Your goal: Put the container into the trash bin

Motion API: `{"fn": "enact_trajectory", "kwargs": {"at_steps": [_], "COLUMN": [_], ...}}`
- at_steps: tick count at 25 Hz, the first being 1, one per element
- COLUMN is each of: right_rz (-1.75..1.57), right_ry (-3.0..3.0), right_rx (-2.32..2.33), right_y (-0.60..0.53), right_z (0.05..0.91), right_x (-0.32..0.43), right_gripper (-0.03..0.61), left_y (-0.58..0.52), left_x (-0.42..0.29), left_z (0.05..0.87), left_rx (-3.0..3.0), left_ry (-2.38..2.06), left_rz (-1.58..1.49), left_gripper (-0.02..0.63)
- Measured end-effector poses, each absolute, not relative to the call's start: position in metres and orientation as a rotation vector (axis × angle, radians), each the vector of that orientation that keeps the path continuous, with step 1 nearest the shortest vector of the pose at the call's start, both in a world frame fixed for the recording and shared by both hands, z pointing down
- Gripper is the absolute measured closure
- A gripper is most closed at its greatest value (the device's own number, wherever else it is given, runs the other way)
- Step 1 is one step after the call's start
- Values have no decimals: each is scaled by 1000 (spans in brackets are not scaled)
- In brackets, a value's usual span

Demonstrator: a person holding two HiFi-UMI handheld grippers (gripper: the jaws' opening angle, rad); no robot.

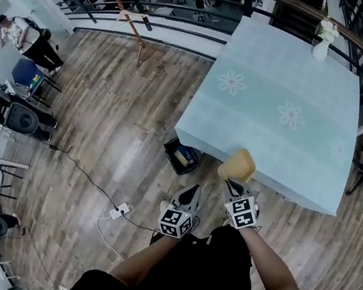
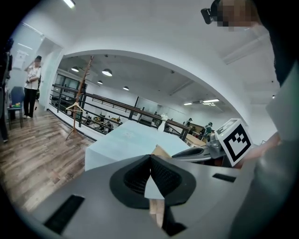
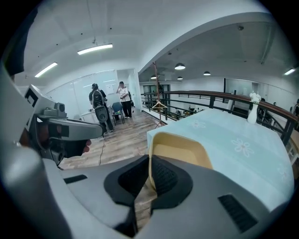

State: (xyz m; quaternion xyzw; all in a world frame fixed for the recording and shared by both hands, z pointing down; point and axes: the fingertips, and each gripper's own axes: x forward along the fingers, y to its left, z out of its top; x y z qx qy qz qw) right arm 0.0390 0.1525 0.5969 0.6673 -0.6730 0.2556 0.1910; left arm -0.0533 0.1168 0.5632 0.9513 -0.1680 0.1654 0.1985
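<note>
The yellow container (image 1: pixel 236 165) is held up in the air by the right gripper (image 1: pixel 232 183), and in the head view it is seen against the near edge of the table (image 1: pixel 275 93), close to the near-left corner. In the right gripper view the fingers (image 3: pixel 163 175) are clamped on one wall of the container (image 3: pixel 180 149); its open, empty inside is turned toward the camera, and the pale blue flowered table (image 3: pixel 233 135) is spread out behind it.

The left gripper (image 1: pixel 190 193) is carried just beside the right one, over the wooden floor (image 1: pixel 110 118). In the left gripper view its fingers (image 2: pixel 161 175) are pressed together at the tips, and nothing is gripped between them.

The trash bin (image 1: pixel 172 154) is found on the floor, tucked just beside the near-left corner of the table, dark-walled and with something yellowish already lying inside. The container is held well above it and slightly to the right of it in the head view.

A white vase (image 1: pixel 321 46) is stood at the far right edge of the table. A white power strip (image 1: pixel 119 212) with its cable is laid on the floor to the left of the grippers.
</note>
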Motion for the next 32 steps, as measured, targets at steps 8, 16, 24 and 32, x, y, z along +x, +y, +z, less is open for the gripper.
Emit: {"fn": "enact_trajectory", "kwargs": {"at_steps": [8,16,24,32], "right_rz": [783,901,920,901], "right_ry": [-1789,-1643,-1655,-1735], "right_rx": [1856,2013,1968,1789], "right_y": [52,-13,-53,-83], "right_z": [618,630,657,719], "right_x": [-56,-116,-133,-134], "right_gripper": [537,537,537,537], "left_y": [-3,-71,-109,-128], "left_x": [-140,-181,-185,-183], "left_z": [565,556,572,627], "left_rx": [2639,2699,2706,2645], "left_ry": [-393,-192,-172,-268], "left_rz": [421,426,490,547], "left_gripper": [600,600,600,600]}}
